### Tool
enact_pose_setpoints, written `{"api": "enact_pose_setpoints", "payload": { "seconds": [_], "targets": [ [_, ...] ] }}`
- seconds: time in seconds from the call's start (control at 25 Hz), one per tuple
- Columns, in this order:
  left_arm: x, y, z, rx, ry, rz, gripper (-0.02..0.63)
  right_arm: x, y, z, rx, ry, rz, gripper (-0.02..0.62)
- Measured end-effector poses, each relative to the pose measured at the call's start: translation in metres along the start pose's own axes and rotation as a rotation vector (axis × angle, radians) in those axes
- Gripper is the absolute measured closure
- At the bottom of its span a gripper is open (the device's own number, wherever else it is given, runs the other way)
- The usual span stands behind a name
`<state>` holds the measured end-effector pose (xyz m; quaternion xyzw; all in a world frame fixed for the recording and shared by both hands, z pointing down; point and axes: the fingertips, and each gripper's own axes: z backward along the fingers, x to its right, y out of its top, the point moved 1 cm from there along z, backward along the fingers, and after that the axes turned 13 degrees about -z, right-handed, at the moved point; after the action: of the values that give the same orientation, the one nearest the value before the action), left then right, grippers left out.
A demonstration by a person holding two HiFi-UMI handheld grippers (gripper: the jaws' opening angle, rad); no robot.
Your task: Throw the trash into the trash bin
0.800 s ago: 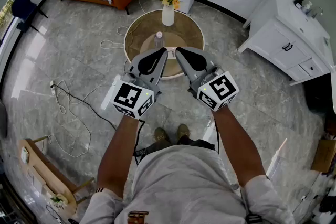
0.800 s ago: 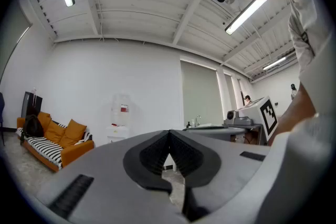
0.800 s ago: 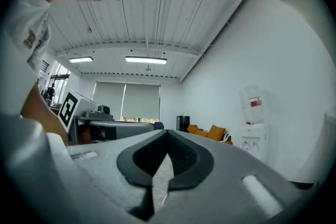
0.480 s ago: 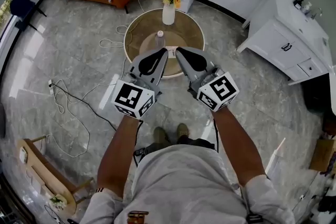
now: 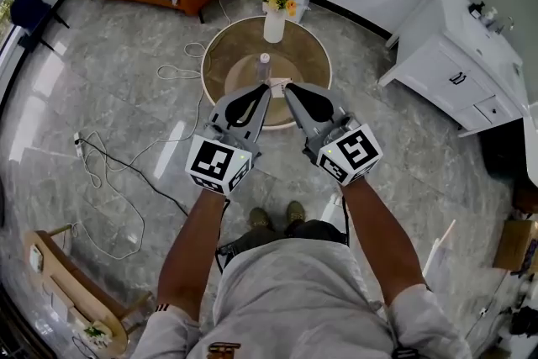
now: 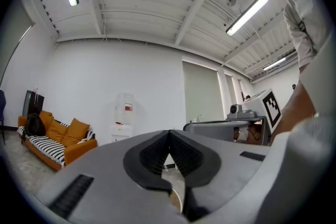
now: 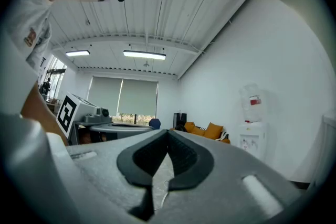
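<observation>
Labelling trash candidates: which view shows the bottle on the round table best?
Head view. It looks down on the bottle standing on the round table, unobstructed, near the table's middle. The left gripper view and right gripper view look level across the room past their own jaws, and neither shows the bottle.

Operator and handheld claws: appearance as seen.
Light grey short-sleeved shirt [image 5: 294,290] with dark-trimmed cuffs; dark shoes [image 5: 276,217] just beyond the shirt. Left claw [image 5: 266,91] and right claw [image 5: 287,89]: grey shells, black ribbed pads; each carries a white marker cube [image 5: 219,165] with black squares. A thin dark cable [image 5: 220,219] shows beside the shirt.
</observation>
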<state>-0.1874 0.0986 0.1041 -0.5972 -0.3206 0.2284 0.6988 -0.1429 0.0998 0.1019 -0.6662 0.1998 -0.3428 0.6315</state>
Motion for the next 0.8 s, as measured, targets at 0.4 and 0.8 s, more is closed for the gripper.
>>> {"api": "enact_pose_setpoints", "payload": {
  "seconds": [0.4,0.8],
  "targets": [
    [-0.02,-0.035,-0.001,-0.024,0.011,0.009,0.606,0.013,-0.026,-0.018,-0.044,-0.04,0.028,0.594],
    [-0.027,-0.09,-0.029,-0.088,0.045,-0.003,0.606,0.055,-0.077,-0.035,-0.122,-0.042,0.036,0.594]
  ]
}}
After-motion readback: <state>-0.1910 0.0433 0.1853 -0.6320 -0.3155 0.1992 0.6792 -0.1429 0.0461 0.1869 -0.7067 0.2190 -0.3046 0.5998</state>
